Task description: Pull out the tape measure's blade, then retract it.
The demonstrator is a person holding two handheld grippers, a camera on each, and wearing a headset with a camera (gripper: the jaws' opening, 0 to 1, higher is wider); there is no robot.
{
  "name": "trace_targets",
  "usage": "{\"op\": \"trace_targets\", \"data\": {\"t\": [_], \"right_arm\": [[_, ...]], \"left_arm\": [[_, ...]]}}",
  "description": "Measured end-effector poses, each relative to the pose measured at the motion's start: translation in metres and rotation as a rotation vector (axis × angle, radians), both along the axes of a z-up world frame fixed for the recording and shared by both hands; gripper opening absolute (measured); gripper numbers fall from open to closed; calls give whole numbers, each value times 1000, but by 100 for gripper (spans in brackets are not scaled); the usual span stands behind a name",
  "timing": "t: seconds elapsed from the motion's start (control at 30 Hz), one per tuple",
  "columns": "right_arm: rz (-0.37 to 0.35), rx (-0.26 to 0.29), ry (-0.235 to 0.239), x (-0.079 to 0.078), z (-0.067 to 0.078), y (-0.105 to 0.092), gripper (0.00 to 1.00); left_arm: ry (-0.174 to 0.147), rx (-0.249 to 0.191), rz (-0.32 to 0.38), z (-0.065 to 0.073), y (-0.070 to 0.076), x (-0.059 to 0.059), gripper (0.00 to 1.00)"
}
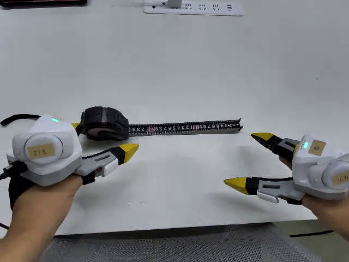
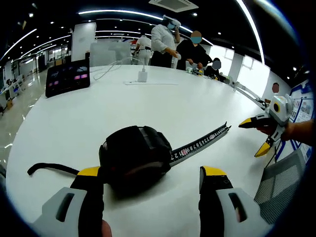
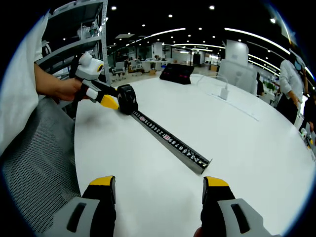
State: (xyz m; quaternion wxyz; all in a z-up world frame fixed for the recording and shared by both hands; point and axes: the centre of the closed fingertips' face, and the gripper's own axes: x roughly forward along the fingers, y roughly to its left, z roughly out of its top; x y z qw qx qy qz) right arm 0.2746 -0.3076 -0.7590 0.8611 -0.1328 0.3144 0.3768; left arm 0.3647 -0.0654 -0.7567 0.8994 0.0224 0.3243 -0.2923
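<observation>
A black tape measure case (image 1: pixel 103 123) lies on the white table (image 1: pixel 180 65), its blade (image 1: pixel 185 127) drawn out to the right and lying flat. My left gripper (image 1: pixel 102 137) is open, one yellow tip on either side of the case (image 2: pixel 136 155), not closed on it. The blade's end hook (image 1: pixel 239 124) rests just up and left of my right gripper (image 1: pixel 248 160), which is open and empty. In the right gripper view the blade end (image 3: pixel 200 165) lies a little ahead of the gripper (image 3: pixel 159 181); the case (image 3: pixel 127 98) and left gripper (image 3: pixel 94 79) sit farther off.
A white power strip (image 1: pixel 193 7) lies at the table's far edge. A black strap (image 1: pixel 19 117) trails left of the case. The table's front edge runs just below my hands, over a mesh chair (image 1: pixel 180 245). Far across the table are a tablet (image 2: pixel 67 76), a charger (image 2: pixel 142 75) and people.
</observation>
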Motion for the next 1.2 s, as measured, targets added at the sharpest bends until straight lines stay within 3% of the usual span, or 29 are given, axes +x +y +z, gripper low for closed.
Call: {"op": "trace_targets", "data": {"t": [0.47, 0.53, 0.7, 1.07, 1.2], "right_arm": [[81, -42, -4, 25, 4, -7, 61], [89, -46, -5, 28, 5, -8, 60], [107, -62, -6, 36, 4, -11, 58], [160, -88, -2, 51, 3, -13, 49], [183, -98, 3, 54, 1, -12, 46]], "left_arm": [[11, 19, 118, -2, 0, 13, 74], [16, -2, 144, 0, 0, 16, 74], [15, 20, 168, -2, 1, 18, 72], [21, 3, 233, -3, 4, 27, 68], [16, 17, 244, -4, 5, 28, 66]]}}
